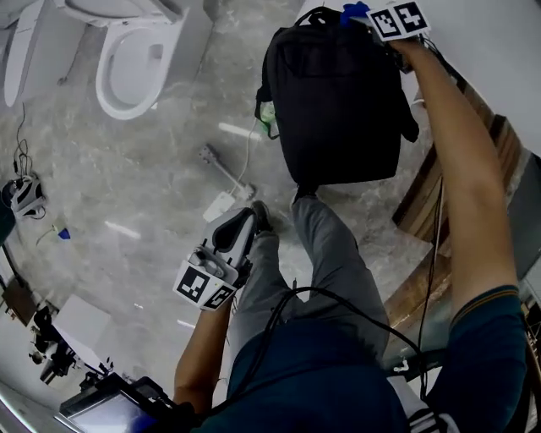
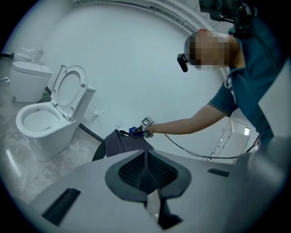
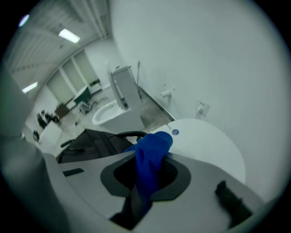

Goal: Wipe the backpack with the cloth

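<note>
A black backpack [image 1: 338, 101] stands upright by the white wall; it also shows in the left gripper view [image 2: 119, 142] and the right gripper view [image 3: 88, 144]. My right gripper [image 1: 363, 15] is at the backpack's top edge, shut on a blue cloth [image 1: 354, 9]. That cloth [image 3: 152, 152] hangs out between the jaws of the right gripper [image 3: 151, 159], just beside the backpack's carry handle [image 3: 129, 134]. My left gripper [image 1: 245, 224] hangs low beside the person's leg, away from the backpack. In its own view the left gripper [image 2: 146, 159] is shut with nothing in it.
A white toilet [image 1: 135, 59] with its lid up stands at the far left. A white power strip [image 1: 221, 203] and cable lie on the marble floor. Wooden boards [image 1: 423, 199] lean at the right. A white rounded surface [image 3: 204, 141] lies behind the backpack. Equipment [image 1: 51, 355] sits at the lower left.
</note>
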The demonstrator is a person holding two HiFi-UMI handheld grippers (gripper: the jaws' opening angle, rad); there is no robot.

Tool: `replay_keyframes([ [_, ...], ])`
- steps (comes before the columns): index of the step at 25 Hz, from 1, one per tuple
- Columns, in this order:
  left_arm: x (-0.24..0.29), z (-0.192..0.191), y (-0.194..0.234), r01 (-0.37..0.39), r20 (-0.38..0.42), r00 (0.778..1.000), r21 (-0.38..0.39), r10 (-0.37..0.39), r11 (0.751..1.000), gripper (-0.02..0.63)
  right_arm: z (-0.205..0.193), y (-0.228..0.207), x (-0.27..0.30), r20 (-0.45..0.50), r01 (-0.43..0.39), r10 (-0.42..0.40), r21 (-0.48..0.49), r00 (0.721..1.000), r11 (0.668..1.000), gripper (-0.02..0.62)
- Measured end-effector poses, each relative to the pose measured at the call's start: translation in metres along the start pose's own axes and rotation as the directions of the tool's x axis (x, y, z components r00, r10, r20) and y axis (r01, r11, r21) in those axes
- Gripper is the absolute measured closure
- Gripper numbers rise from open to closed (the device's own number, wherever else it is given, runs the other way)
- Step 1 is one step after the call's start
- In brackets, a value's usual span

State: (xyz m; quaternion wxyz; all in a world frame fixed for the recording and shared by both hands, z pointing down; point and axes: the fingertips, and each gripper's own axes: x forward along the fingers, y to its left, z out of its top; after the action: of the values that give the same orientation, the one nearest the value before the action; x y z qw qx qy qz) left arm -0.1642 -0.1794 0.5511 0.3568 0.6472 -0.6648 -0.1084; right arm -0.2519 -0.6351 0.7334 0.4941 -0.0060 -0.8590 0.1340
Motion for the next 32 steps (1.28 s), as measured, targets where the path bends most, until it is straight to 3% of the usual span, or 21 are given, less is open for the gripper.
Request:
replay_keyframes([
  [2, -0.009, -0.004, 0.009, 0.001, -0.001, 1.000, -0.011, -0.001, 1.000, 0.578, 0.011, 0.024, 0.015, -0.061, 0.036, -0.046, -0.153, 0.997, 0.988, 0.545],
  [6, -0.024, 0.000, 0.008, 0.011, 0.021, 1.000, -0.029, -0.011, 1.000, 0.578, 0.037, 0.118, 0.061, -0.137, -0.075, 0.034, -0.311, 0.990, 0.947, 0.545],
  [9, -0.035, 0.007, 0.003, 0.019, 0.040, 0.999, -0.023, -0.018, 1.000, 0.578, 0.055, 0.154, 0.073, -0.116, -0.050, 0.003, -0.405, 0.993, 0.913, 0.545],
  [11, -0.045, 0.006, 0.009, 0.006, 0.048, 0.999, -0.027, -0.005, 1.000, 0.578, 0.059, 0.185, 0.078, -0.154, -0.094, 0.019, -0.499, 0.988, 0.861, 0.545],
  [12, -0.051, 0.005, 0.014, -0.004, 0.051, 0.999, -0.030, 0.006, 1.000, 0.578, 0.051, 0.205, 0.085, -0.219, -0.139, 0.008, -0.586, 0.976, 0.798, 0.545],
  [13, -0.057, 0.004, 0.020, -0.015, 0.053, 0.998, -0.033, 0.016, 0.999, 0.578, 0.038, 0.222, 0.092, -0.302, -0.186, -0.044, -0.686, 0.952, 0.704, 0.545],
  [15, -0.070, 0.003, 0.029, -0.034, 0.063, 0.997, -0.038, 0.036, 0.999, 0.578, 0.008, 0.237, 0.103, -0.417, -0.269, -0.246, -0.842, 0.875, 0.468, 0.545],
  [16, -0.076, 0.004, 0.033, -0.042, 0.071, 0.996, -0.041, 0.045, 0.998, 0.578, -0.004, 0.243, 0.106, -0.446, -0.320, -0.320, -0.870, 0.836, 0.376, 0.545],
  [17, -0.081, 0.005, 0.036, -0.050, 0.079, 0.995, -0.044, 0.054, 0.998, 0.578, -0.018, 0.253, 0.109, -0.477, -0.377, -0.362, -0.871, 0.801, 0.314, 0.545],
  [19, -0.090, 0.005, 0.039, -0.061, 0.094, 0.993, -0.051, 0.066, 0.997, 0.578, -0.055, 0.275, 0.113, -0.544, -0.493, -0.404, -0.839, 0.735, 0.233, 0.545],
  [21, -0.096, 0.002, 0.040, -0.063, 0.104, 0.992, -0.057, 0.069, 0.996, 0.578, -0.100, 0.295, 0.114, -0.612, -0.594, -0.436, -0.780, 0.660, 0.195, 0.545],
  [23, -0.102, -0.001, 0.040, -0.062, 0.110, 0.992, -0.064, 0.069, 0.996, 0.578, -0.147, 0.312, 0.112, -0.672, -0.669, -0.454, -0.716, 0.585, 0.200, 0.545],
  [25, -0.107, -0.003, 0.041, -0.061, 0.114, 0.991, -0.071, 0.069, 0.996, 0.578, -0.189, 0.331, 0.106, -0.718, -0.717, -0.453, -0.663, 0.529, 0.215, 0.545],
  [29, -0.114, -0.010, 0.043, -0.058, 0.109, 0.992, -0.077, 0.066, 0.995, 0.578, -0.258, 0.371, 0.091, -0.760, -0.772, -0.453, -0.599, 0.466, 0.212, 0.545],
  [32, -0.117, -0.011, 0.043, -0.051, 0.106, 0.993, -0.077, 0.059, 0.996, 0.578, -0.306, 0.398, 0.081, -0.751, -0.781, -0.476, -0.595, 0.457, 0.188, 0.545],
])
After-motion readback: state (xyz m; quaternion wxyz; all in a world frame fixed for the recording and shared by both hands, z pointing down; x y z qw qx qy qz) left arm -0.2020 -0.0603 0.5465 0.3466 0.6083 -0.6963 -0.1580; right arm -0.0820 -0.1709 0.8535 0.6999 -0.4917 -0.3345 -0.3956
